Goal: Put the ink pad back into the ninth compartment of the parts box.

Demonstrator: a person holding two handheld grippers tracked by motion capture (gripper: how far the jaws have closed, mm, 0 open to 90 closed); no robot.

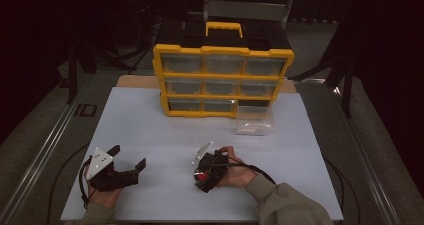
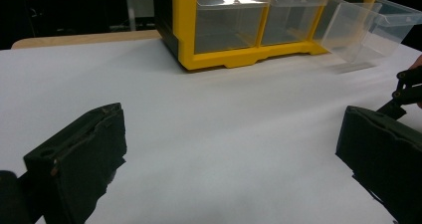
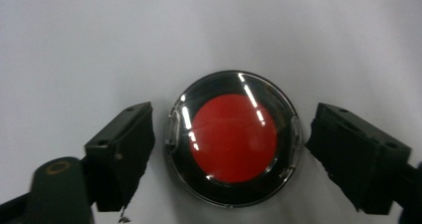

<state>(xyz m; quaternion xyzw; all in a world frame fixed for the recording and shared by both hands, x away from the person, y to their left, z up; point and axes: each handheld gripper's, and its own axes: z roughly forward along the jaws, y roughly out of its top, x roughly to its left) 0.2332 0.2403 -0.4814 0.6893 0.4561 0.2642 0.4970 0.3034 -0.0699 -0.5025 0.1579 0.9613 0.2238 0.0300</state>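
Observation:
A round case (image 3: 234,138) with a red centre, a black rim and a clear glossy cover lies flat on the white table. My right gripper (image 3: 231,149) points straight down over it, one jaw on each side. A thin gap shows between each pad and the rim, so it is open around the case. In the high view the case (image 1: 201,175) peeks out red under the right gripper (image 1: 204,179) at the front middle of the table. My left gripper (image 1: 129,156) rests at the front left, open, with bare table between its jaws (image 2: 231,149).
A yellow drawer organiser (image 1: 222,80) with clear drawers and a yellow handle stands at the back of the white table (image 1: 150,120). One clear drawer (image 1: 254,119) stands out on the table in front of the organiser's lower right corner, holding something pale (image 1: 252,131).

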